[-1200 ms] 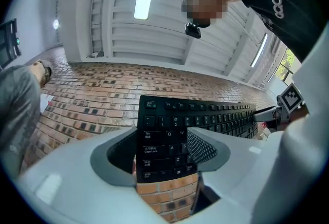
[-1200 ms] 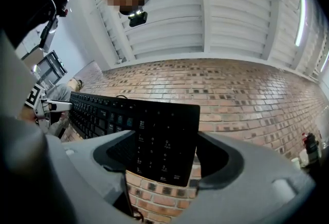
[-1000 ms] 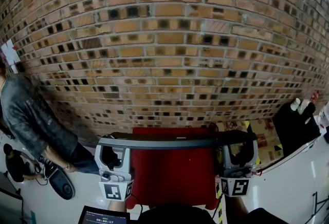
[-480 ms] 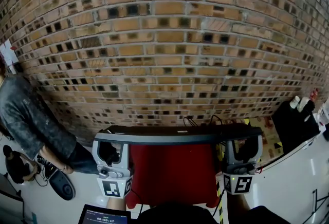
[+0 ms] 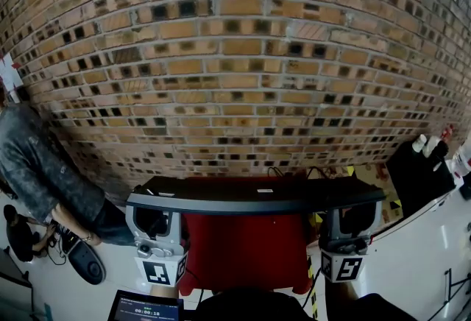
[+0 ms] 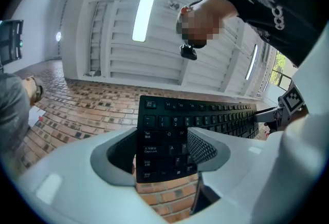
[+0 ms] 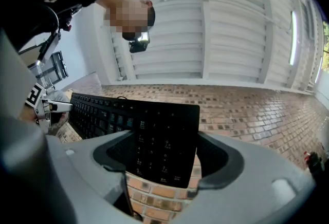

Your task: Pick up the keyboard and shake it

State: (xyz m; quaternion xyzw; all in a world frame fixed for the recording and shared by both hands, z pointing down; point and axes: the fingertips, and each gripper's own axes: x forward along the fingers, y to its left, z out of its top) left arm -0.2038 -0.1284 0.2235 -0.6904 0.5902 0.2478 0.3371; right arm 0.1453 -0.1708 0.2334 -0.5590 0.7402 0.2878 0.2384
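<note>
A black keyboard [image 5: 254,199] hangs in the air in front of the brick wall, seen edge-on as a dark bar in the head view. My left gripper [image 5: 156,227] is shut on its left end, and the Tab and Caps Lock keys sit between the jaws in the left gripper view, where the keyboard [image 6: 205,117] stretches away to the right of my left gripper [image 6: 164,153]. My right gripper [image 5: 351,224] is shut on the number-pad end. In the right gripper view the keyboard [image 7: 103,112] runs off to the left of my right gripper [image 7: 164,153].
A red surface [image 5: 246,249] lies below the keyboard. A person in a grey jacket [image 5: 37,165] stands at the left. A brick wall [image 5: 235,54] fills the background. A white table [image 5: 434,253] and a black object [image 5: 419,176] are at the right, a small screen [image 5: 143,307] at the bottom left.
The keyboard and both grippers have come slightly up and closer to the head camera, so they look wider. Both grips are unchanged.
</note>
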